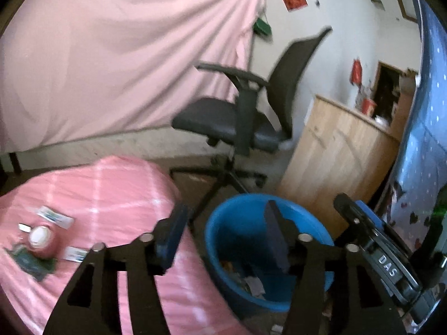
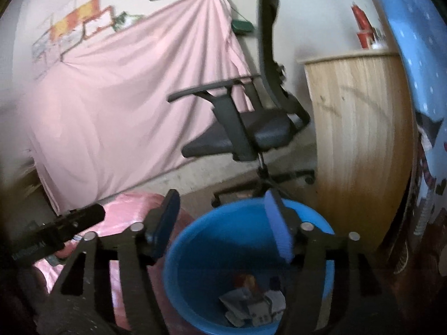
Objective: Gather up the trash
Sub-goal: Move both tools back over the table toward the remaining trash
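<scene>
Standing upright, mouth up: bucket [image 2: 195, 251]

The right tongs [image 2: 223, 223] stand open and empty over a blue bin [image 2: 195, 251] with scraps of trash [image 2: 251, 301] at its bottom. Left of the bin lies a pink bed [image 2: 125, 217]; behind it, a black chair [image 2: 245, 128] and a wooden cabinet [image 2: 357, 128]. The left tongs [image 2: 69, 223] enter at left.

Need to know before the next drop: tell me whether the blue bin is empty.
Not empty. Crumpled papers and wrappers lie on the bottom of the blue bin, which stands upright.
</scene>
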The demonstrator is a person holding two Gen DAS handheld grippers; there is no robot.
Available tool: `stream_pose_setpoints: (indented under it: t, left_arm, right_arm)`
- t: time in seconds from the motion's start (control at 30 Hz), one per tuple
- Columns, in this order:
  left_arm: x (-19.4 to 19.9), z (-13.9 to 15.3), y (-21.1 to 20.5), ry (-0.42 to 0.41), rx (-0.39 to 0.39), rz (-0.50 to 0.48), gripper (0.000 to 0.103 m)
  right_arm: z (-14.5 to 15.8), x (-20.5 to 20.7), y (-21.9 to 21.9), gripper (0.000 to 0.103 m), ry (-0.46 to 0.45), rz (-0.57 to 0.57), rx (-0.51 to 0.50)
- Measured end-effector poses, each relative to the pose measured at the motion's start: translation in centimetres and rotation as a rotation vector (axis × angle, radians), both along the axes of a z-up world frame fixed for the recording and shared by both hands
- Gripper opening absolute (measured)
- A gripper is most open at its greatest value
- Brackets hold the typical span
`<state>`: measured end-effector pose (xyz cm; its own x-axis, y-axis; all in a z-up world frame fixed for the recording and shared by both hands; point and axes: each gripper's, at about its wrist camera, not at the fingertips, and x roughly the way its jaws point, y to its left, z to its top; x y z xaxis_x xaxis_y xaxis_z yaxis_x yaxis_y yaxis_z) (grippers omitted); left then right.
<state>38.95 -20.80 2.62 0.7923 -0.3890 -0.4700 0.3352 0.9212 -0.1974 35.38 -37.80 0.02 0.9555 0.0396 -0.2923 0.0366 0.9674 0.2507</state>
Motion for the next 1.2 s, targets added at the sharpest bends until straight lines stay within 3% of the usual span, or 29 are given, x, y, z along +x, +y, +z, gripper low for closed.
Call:
stream_pose_setpoints:
  t: [0.1,0.17,0.23,0.5,0.67,1.2]
  left_arm:
    - [-1.1,0.9,2.4,-0.060,-0.020,0.063,0.079]
    - [-1.9,1.3,4.0,-0.100,-0.036,0.108,0.095]
    - [-2.9,1.6,5.7,-0.148,-0.048,0.159,0.100]
    - [-5.7,1.8,11.0,-0.243,-0.012,0.283,0.101]
    - [-6.8,1.2,14.0,-0.264,-0.016,0.350,0.101]
    - [-11.6,-1.8,22.3,-0.299,0.022,0.527,0.101]
  right_arm:
    - [0.9,-0.6,1.3,0.102,-0.060,0.025,-0.005]
    - [1.5,-1.0,2.2,0.103,-0.103,0.043,-0.010]
    - [2.1,-1.5,3.3,0.103,-0.147,0.064,-0.015]
    - [3.7,-2.7,7.5,0.103,-0.286,0.179,-0.050]
    - [4.1,-3.0,10.4,0.103,-0.328,0.247,-0.088]
    - [2.7,-2.0,18.3,0.103,-0.320,0.416,-0.219]
